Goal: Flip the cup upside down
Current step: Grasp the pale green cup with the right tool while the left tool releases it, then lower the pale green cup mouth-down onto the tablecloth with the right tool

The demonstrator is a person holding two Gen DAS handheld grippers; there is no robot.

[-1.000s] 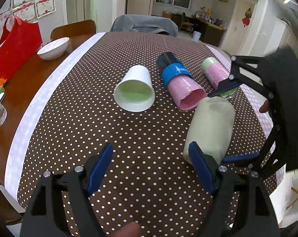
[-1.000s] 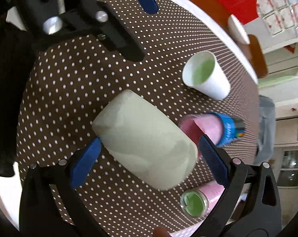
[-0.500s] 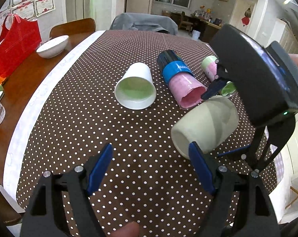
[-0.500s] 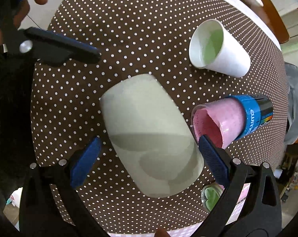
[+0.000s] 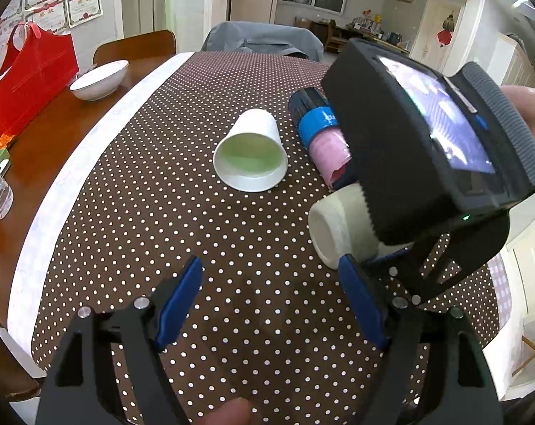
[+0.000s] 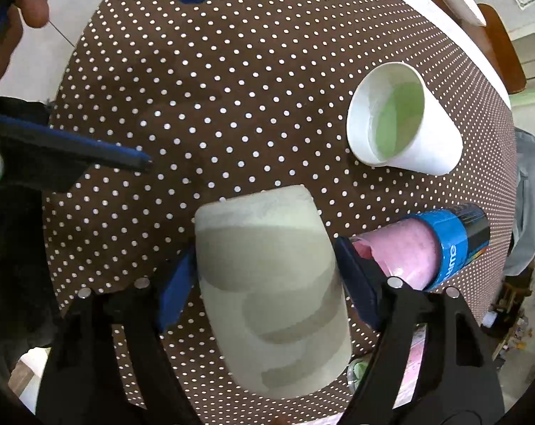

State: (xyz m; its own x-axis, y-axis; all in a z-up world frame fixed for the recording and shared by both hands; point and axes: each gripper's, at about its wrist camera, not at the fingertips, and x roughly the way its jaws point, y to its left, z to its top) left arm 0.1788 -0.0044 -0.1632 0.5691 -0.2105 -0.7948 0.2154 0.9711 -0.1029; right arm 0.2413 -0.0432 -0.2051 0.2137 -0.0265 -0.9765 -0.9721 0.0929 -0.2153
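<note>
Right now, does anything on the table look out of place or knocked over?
Yes. The white cup and the pink cup lie on their sides on the dotted cloth. The pale cup is in the right gripper, tilted. Nothing looks spilled.

Home dining room: clothed table (image 5: 133, 191), chair (image 5: 136, 47), bowl (image 5: 99, 79).

Matt pale cup (image 6: 271, 283); dotted cloth tablecloth (image 5: 161, 212); glossy wooden table (image 5: 37, 148).

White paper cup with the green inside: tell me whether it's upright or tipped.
Tipped. The white paper cup lies on its side on the dotted tablecloth, mouth facing the left wrist camera.
</note>
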